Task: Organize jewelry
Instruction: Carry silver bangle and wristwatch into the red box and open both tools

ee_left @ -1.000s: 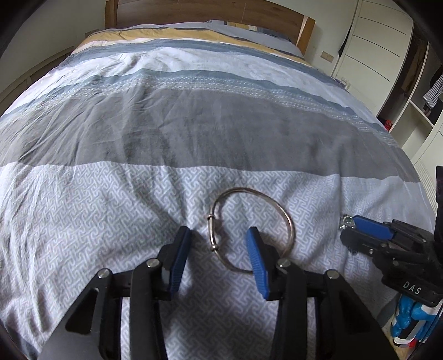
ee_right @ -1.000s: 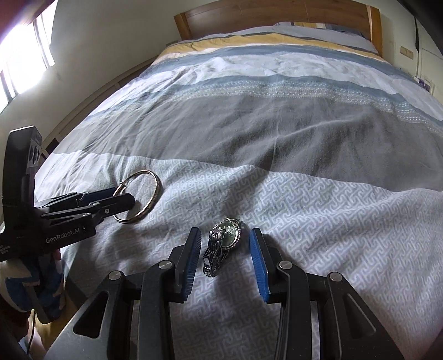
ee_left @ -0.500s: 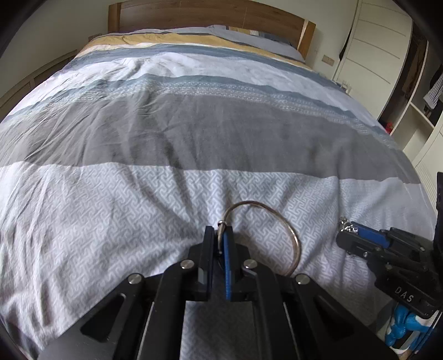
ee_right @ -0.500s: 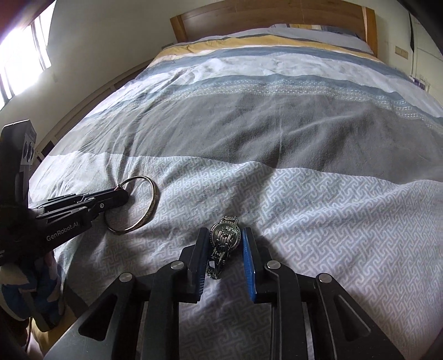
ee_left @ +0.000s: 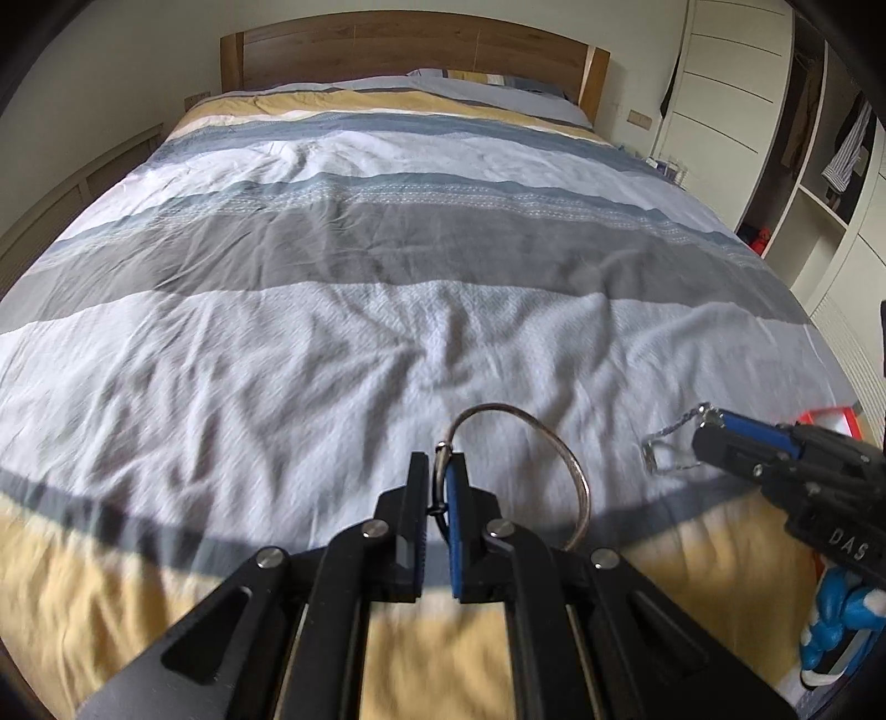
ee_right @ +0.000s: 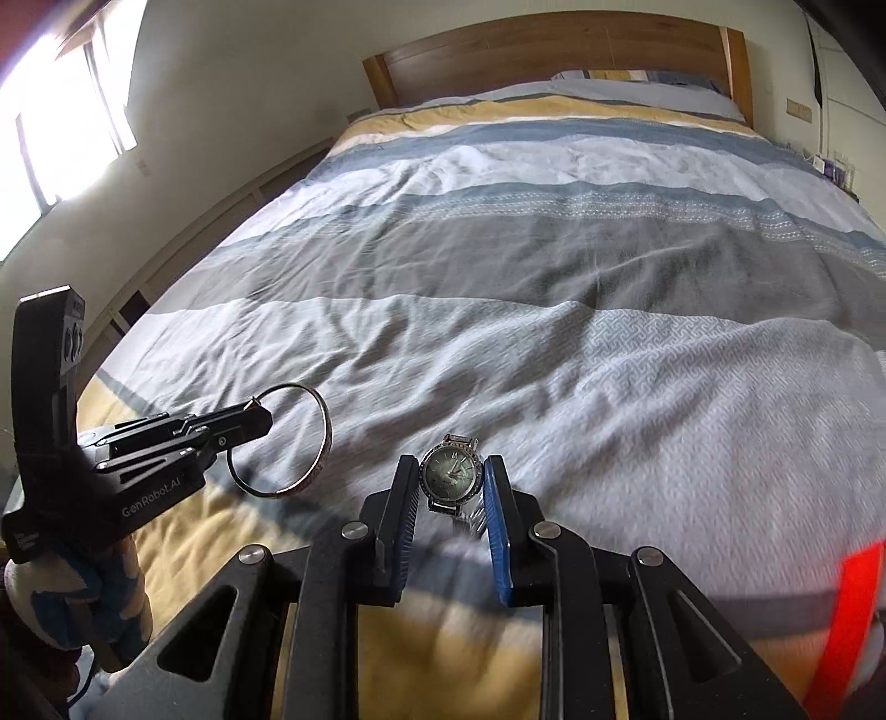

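Observation:
My left gripper (ee_left: pixel 439 471) is shut on the clasp of a thin silver bangle (ee_left: pixel 559 448) and holds it lifted above the bed's near edge; the gripper (ee_right: pixel 260 423) and the bangle (ee_right: pixel 318 448) also show in the right wrist view. My right gripper (ee_right: pixel 449 476) is shut on a silver wristwatch (ee_right: pixel 449 475) with a dark round dial, held off the bed. In the left wrist view the right gripper (ee_left: pixel 711 423) shows at the right with the watch's band (ee_left: pixel 662 448) hanging from its tip.
A striped duvet (ee_left: pixel 387 249) in grey, blue, white and yellow covers the bed (ee_right: pixel 554 50) with its wooden headboard. A red-edged box (ee_left: pixel 830 418) lies at the bed's right corner and also shows in the right wrist view (ee_right: pixel 853 603). White wardrobes (ee_left: pixel 736 83) stand right.
Both grippers closed, the left on the bangle, the right on the watch. Both then lifted and pulled back toward the foot of the bed with the pieces in them.

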Demonstrator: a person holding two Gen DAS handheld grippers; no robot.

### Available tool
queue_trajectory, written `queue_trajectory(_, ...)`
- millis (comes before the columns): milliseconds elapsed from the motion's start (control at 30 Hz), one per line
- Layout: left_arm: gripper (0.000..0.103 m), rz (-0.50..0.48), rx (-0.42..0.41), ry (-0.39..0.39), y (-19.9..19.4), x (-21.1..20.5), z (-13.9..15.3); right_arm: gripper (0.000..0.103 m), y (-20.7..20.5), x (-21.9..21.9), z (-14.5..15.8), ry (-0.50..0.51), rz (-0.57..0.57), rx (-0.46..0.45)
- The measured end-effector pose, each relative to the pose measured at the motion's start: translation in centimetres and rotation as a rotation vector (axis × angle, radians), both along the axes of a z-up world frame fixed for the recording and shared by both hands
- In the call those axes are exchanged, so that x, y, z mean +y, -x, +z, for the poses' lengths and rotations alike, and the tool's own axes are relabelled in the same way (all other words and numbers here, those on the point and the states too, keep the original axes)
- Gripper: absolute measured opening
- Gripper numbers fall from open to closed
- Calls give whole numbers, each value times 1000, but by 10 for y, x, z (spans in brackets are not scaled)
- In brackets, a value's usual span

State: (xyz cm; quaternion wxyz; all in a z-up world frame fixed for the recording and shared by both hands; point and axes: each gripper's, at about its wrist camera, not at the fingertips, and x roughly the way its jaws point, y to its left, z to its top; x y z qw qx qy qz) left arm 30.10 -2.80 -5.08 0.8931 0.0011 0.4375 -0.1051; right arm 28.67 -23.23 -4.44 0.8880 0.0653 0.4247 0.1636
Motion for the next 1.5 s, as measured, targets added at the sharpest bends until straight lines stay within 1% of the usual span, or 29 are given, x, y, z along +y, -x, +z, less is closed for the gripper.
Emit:
queue_trajectory(300,5,-13,-29,-58,87,14,30,23,84,3,40,7,-3,-32)
queue_trajectory(500,5,-30,-53,-83,140,16,48,23,138,-2,58,6,-16,-55)
queue_trajectory(800,5,-62,-118,-95,198,7,81,23,205,-16,83,-1,-57,-110)
queue_trajectory(1033,5,-110,-165,-91,224,-18,104,23,241,-37,100,-7,-103,-161)
queue_trajectory(1233,5,-180,-168,-67,226,-59,113,23,260,-66,102,-12,-155,-172)
queue_trajectory(1367,5,-243,-163,-58,221,-100,115,23,266,-100,101,-9,-207,-173)
queue_trajectory(1500,5,-295,-154,-46,213,-140,115,23,266,-144,93,11,-273,-152)
